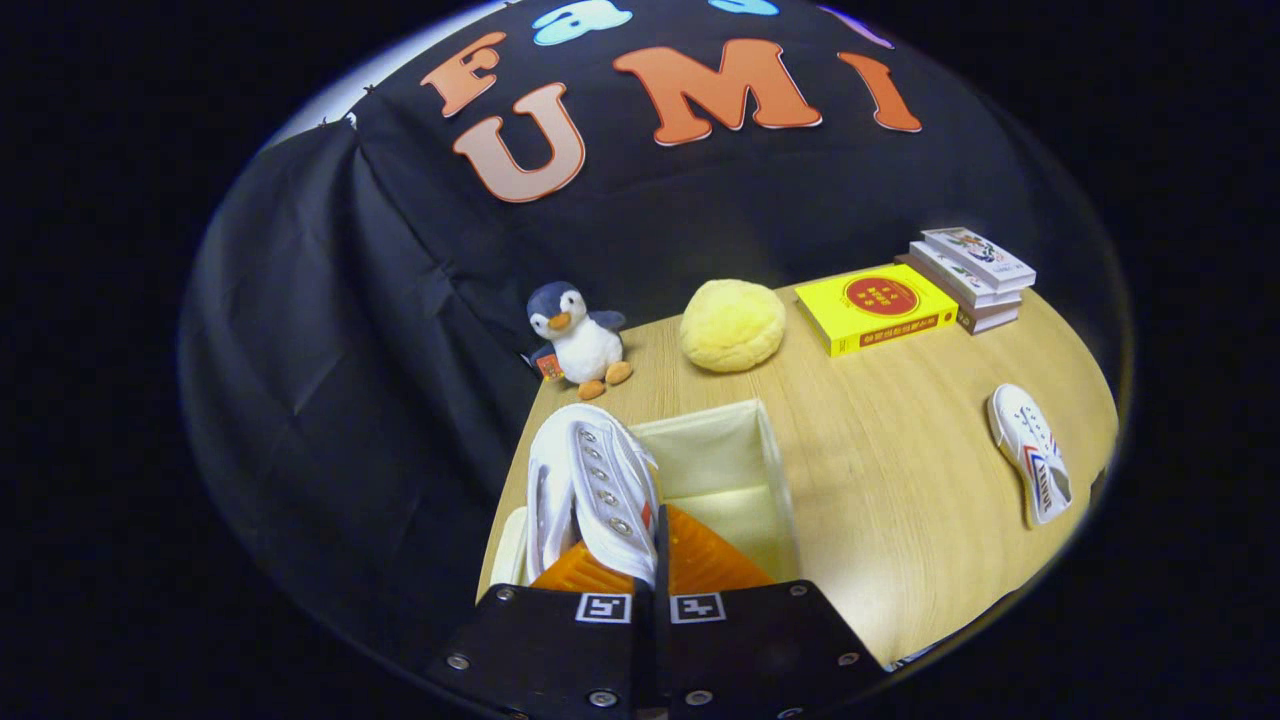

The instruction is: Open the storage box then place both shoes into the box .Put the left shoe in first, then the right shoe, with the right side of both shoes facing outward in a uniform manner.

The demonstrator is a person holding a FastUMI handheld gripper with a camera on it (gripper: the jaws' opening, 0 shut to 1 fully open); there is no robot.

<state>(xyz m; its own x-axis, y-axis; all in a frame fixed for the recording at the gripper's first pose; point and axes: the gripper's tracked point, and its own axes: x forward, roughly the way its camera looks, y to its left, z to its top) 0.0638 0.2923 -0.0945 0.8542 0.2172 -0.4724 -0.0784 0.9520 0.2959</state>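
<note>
Gripper (pixel 655 560) closed on a white shoe (pixel 592 490) — both fingers pressing its upper, held above the open box (pixel 775 470) at the table's (pixel 900 480) left edge. Second shoe (pixel 1030 455) lying on its side, well apart, near the right edge. Free wood between. Box bottom partly hidden — hard to see behind the fingers.

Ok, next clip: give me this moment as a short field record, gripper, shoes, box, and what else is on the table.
gripper: gripper shut on white shoe, held over the box
box: open storage box, just ahead of the fingers, lining visible
other shoe: second shoe lying on the table, apart from the box
beyond box: penguin toy, yellow plush, yellow book, book stack
</note>
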